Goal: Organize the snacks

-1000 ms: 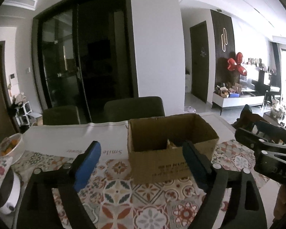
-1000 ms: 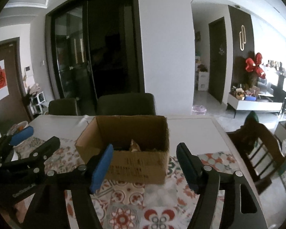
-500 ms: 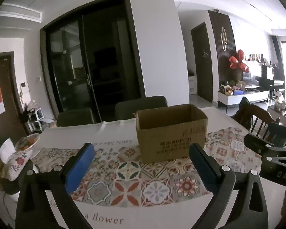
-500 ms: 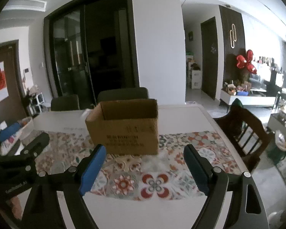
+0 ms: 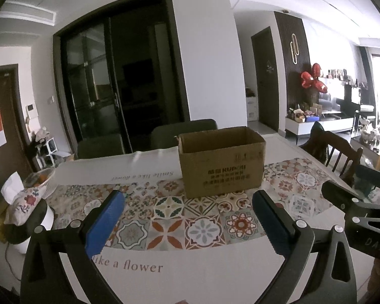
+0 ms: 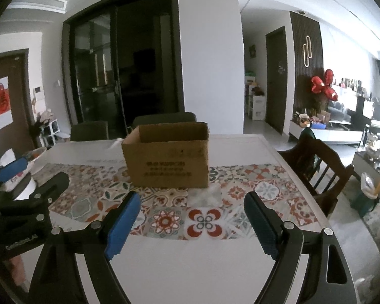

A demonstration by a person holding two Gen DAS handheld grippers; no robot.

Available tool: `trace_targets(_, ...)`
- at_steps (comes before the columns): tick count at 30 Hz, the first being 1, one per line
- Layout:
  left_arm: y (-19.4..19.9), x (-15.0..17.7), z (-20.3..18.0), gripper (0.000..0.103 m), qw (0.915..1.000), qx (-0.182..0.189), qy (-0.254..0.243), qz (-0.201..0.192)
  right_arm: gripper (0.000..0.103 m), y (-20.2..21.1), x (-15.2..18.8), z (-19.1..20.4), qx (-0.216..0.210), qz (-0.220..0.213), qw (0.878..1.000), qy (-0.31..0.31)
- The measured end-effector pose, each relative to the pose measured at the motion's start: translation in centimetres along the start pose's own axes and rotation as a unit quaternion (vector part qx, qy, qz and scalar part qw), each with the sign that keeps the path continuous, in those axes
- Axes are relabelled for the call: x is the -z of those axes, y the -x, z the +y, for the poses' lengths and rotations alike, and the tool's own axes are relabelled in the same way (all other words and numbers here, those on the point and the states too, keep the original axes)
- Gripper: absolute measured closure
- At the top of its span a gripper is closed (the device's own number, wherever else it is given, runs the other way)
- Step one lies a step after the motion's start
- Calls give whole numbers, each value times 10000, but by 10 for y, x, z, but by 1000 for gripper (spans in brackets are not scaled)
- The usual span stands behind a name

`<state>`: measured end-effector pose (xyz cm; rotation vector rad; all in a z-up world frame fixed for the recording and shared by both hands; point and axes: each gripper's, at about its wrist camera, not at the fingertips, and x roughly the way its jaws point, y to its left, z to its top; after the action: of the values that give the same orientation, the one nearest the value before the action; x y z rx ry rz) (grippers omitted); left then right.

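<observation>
A brown open-topped cardboard box (image 5: 221,160) stands on the patterned tablecloth (image 5: 169,217) in the middle of the table; it also shows in the right wrist view (image 6: 168,155). Its inside is hidden from here. My left gripper (image 5: 188,224) is open and empty, held back from the box over the near part of the table. My right gripper (image 6: 191,224) is open and empty, also well short of the box. No loose snacks show on the table.
A tissue holder with a floral cover (image 5: 21,201) and a white bowl (image 5: 41,179) sit at the table's left end. Dark chairs (image 5: 183,131) stand behind the table; a wooden chair (image 6: 316,162) stands at the right side. The white table edge (image 6: 190,266) runs near me.
Both grippers have pulled back and away from the box, which now looks smaller and farther off. The box's inside, seen a second ago, is out of sight.
</observation>
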<state>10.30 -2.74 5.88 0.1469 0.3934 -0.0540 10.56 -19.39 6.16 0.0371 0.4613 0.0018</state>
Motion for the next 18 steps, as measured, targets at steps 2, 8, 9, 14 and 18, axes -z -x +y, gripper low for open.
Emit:
trace_targets(2,3,2,2,0,10000,-49,-3,-2,19,3,3,2,-8,-7,10000,29)
trace_targets(8,9,7,6,0,9999,-124,12,-26,19,7,6,6,-28,-18,10000,43)
trace_targets(9,11,8,7,0,9999,-126,19,-43,19,9,7,7,-35,-23,10000,50)
trace_targets(14,16,10,10,0,9998,-149,39,-89,19,18,8,14,-36,-79,9999,135)
trace_targets(18,17,12,11,0,9998,-140,29,-99,19,22,8,17,-25,-121,9998,159)
